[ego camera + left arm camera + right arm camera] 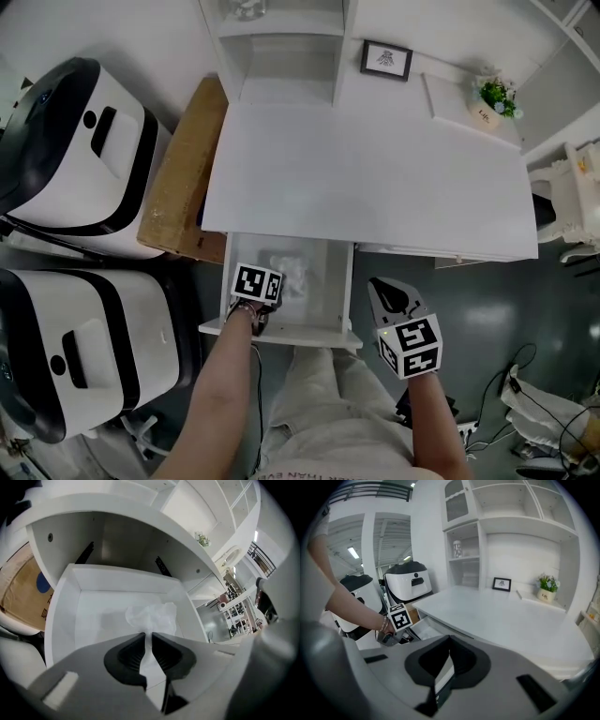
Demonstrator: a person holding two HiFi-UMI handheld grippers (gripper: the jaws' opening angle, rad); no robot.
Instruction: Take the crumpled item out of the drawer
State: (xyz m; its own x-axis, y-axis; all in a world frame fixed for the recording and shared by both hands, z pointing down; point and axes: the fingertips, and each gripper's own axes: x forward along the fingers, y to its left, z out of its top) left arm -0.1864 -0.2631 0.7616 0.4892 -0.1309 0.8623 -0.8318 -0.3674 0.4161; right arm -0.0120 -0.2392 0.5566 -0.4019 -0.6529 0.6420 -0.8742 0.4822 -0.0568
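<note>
The drawer (336, 281) sticks out under the front left of the desk (375, 187). The crumpled item (292, 270) lies in it, with the left gripper (148, 635) at its near end. The right gripper (389, 295) is just right of the drawer. A box (183, 178) is left of the desk. A frame (386, 59) and a plant (495, 96) sit at the desk's back.
</note>
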